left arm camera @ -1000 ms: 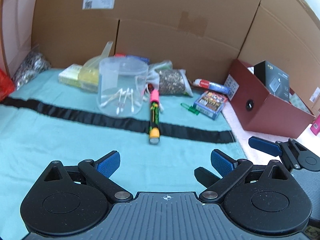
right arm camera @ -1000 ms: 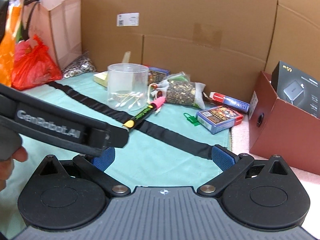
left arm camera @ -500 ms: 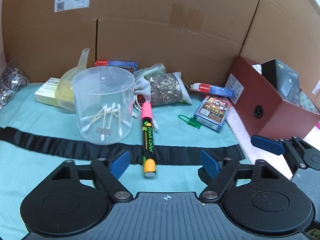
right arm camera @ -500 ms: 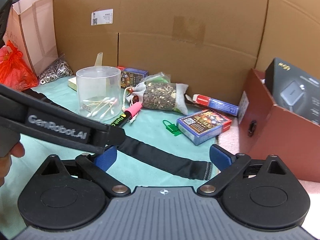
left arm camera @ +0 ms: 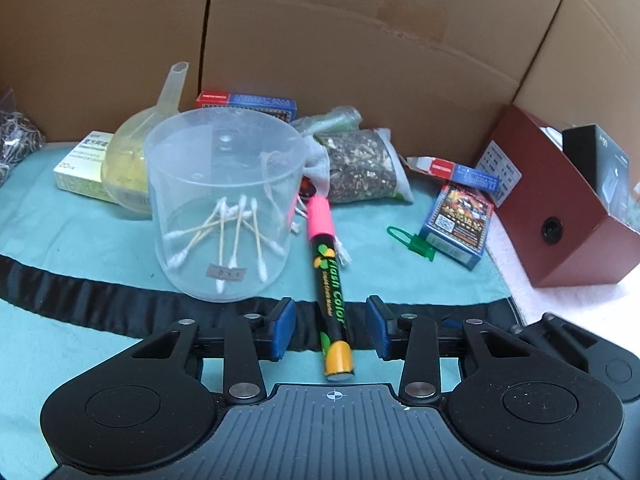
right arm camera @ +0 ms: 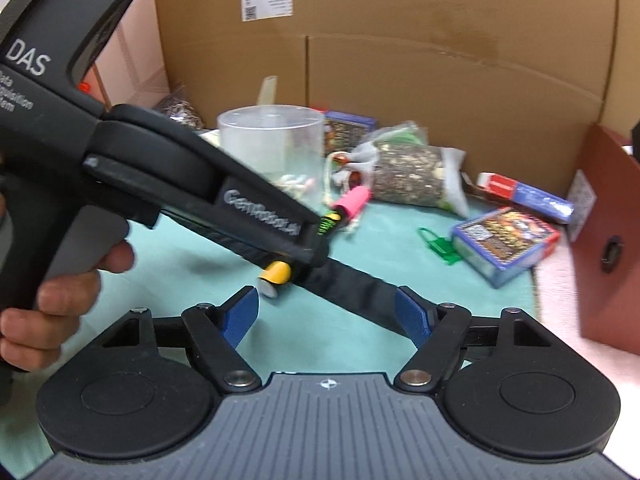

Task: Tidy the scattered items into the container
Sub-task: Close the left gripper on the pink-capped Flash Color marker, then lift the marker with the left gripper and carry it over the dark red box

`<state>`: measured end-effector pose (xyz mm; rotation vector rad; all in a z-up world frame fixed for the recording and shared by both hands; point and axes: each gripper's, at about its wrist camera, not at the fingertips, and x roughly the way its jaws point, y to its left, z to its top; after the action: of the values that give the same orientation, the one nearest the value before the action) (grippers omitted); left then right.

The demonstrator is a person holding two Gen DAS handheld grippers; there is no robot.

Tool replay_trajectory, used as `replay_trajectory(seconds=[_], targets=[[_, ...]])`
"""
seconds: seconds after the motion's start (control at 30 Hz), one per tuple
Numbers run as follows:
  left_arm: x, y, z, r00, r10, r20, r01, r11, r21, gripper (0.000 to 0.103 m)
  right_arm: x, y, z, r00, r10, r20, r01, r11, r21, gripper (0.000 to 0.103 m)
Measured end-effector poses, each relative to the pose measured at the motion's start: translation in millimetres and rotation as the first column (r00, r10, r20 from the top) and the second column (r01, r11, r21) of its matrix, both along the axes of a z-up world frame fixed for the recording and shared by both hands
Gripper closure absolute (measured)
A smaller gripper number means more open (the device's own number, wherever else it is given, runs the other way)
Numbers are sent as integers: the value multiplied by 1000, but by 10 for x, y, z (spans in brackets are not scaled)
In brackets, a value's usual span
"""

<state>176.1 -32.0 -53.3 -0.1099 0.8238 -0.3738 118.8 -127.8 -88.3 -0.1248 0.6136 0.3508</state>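
- Marker: lies flat on the teal cloth of the worktop, across the black band, just right of the clear tub. Pink cap points away toward the grain bag; orange end points toward the left gripper.
- Left gripper: fingers straddle the lower barrel of the marker, one on each side. Jaws have just been closing; a gap shows on both sides, so no pad presses on the barrel yet.
- Right gripper: fingers part-way apart with nothing between them; jaws have just been closing. It hangs over the black band, near the marker's orange end.
- Handling, judged: the marker is light, stiff and round, with a glossy barrel. It may roll or slip sideways under an off-centre pinch.
- Grip point, judged: take the barrel across its width at the printed black section, just above the orange end. Avoid the pink cap, which might pull off.
- Container, judged: the clear tub, already holding cotton swabs, is the likely target. It looks thin-walled and light; a long marker dropped against its rim could tip it.
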Motion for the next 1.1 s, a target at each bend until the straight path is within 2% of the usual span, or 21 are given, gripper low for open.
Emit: replay_trajectory(seconds=[0.03,0.07,0.1,0.13,0.23,0.3,0.43,0.47,0.5,0.53,0.57,0.6,0.77,1.1], targets=[[15,2,-4,1000,0,0,0,1000,4,54,8,33,-2,1000,10,-8,-10,1000,5,30],[34,7,-10,1000,0,-2,0,1000,6,63,15,64,-8,1000,18,-14,-18,1000,10,35],[55,16,-20,1000,-1,-9,1,1000,3,78,23,89,-17,999,23,-22,-23,1000,17,36],[73,29,-31,1000,-5,-16,4,1000,-9,81,39,115,-29,999,26,-30,-25,999,22,37],[93,51,-49,1000,-9,-24,8,1000,-24,82,85,195,-65,999,14,-34,-14,1000,14,39],[106,60,-62,1000,-8,-22,7,1000,-27,71,110,234,-52,999,11,-34,-10,1000,15,42],[114,79,-60,999,-25,-24,24,999,-36,65,132,304,-58,1000,-2,-25,2,1000,-8,46],[113,77,-62,999,-32,-23,31,999,-35,69,135,315,-61,1000,-6,-22,6,1000,-7,50],[108,75,-61,999,-34,-22,33,999,-33,77,138,318,-60,1000,-6,-22,6,1000,-3,54],[110,71,-67,999,-38,-24,38,999,-35,84,137,314,-57,1000,-7,-22,7,1000,-1,66],[110,73,-69,999,-41,-28,40,998,-43,90,133,307,-53,1000,-10,-23,10,1000,-2,72],[99,81,-64,999,-40,-36,38,998,-50,90,122,299,-49,1000,-8,-28,8,1000,-2,76],[-38,-13,-39,997,-38,-63,35,998,-51,89,-25,215,-35,999,-8,-44,8,1000,-3,78],[-730,-233,-24,996,23,-91,-28,998,-57,89,-647,22,13,996,30,-78,-31,999,-8,79]])
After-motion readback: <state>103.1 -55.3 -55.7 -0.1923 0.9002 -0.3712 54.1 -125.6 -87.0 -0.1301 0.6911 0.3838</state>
